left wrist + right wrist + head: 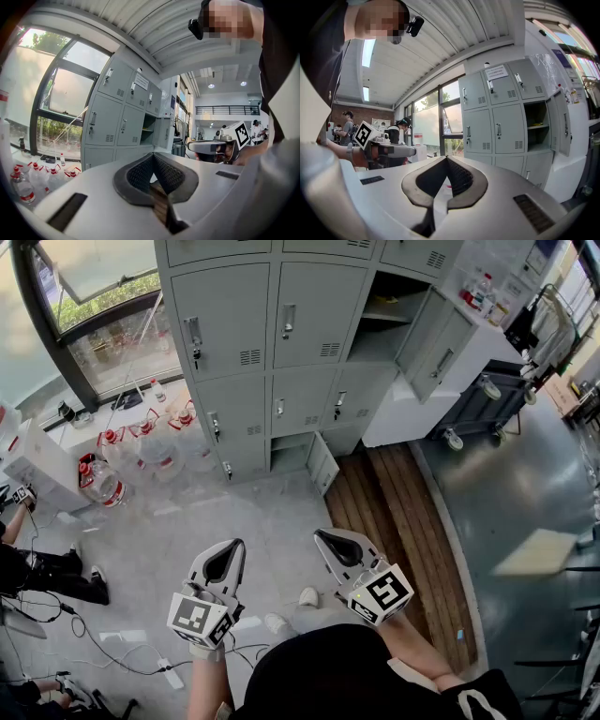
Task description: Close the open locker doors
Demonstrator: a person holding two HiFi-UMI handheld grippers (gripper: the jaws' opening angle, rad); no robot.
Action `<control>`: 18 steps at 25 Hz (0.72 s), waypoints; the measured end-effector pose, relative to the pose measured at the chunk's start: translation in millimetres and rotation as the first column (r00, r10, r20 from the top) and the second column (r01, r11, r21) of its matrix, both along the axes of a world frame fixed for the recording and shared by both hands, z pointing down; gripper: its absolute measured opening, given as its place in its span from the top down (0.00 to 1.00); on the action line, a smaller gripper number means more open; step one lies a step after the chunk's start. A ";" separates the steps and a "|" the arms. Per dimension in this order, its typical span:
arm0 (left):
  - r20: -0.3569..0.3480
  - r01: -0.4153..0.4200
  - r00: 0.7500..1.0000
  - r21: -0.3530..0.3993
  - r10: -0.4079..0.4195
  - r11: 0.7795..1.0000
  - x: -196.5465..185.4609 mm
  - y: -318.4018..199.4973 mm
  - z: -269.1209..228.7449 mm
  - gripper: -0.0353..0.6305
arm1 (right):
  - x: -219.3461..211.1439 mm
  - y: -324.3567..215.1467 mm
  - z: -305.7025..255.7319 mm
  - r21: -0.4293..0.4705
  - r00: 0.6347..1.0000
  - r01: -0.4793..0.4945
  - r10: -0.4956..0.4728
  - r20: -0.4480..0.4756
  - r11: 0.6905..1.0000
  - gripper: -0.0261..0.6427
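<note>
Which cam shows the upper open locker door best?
Head view: the upper open locker door shows whole, swung out. Right gripper view has it at the warped frame edge; left gripper view shows it small and distant.

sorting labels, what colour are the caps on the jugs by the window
Red caps, clearest in the head view.

Pale grey lockers (309, 324), red-capped clear bottles (101, 482), brown plank flooring (394, 512).

Both arms reach forward side by side. The left gripper (228, 549) and right gripper (330, 542) point almost level, jaws closed tip to tip, empty.
</note>
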State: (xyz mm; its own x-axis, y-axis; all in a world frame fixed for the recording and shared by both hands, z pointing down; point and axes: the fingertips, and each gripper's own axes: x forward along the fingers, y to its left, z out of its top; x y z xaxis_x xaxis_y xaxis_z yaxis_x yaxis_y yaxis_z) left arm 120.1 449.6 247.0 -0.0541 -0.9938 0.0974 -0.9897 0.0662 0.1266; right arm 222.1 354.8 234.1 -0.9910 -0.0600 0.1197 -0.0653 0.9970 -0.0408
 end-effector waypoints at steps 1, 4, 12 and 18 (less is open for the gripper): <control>0.004 0.005 1.000 -0.006 -0.005 1.000 2.2 -5.7 -0.9 0.92 | 2.4 -4.4 -0.6 0.005 1.000 0.000 0.000 -0.002 1.000 0.92; 0.023 0.012 1.000 -0.018 -0.011 1.000 10.2 -24.4 -6.7 0.92 | 9.1 -19.1 -2.6 0.010 1.000 -0.002 0.003 -0.001 1.000 0.92; 0.084 -0.008 0.996 -0.063 0.013 0.998 14.9 -82.8 -7.4 0.92 | 17.6 -88.6 -19.8 -0.083 0.991 -0.045 0.055 0.123 0.996 0.92; 0.082 0.026 0.996 -0.111 -0.017 0.993 3.4 -120.5 7.7 0.92 | 5.3 -138.2 -6.5 -0.125 0.990 -0.034 0.050 0.133 0.992 0.92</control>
State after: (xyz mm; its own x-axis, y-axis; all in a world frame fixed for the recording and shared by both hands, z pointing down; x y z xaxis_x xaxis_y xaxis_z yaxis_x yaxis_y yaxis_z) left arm 123.5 329.1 254.7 -0.0873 -0.9754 0.2024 -0.9947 0.0966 0.0364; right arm 227.4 216.7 227.6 -0.9954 -0.0951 -0.0061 -0.0926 0.9805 -0.1734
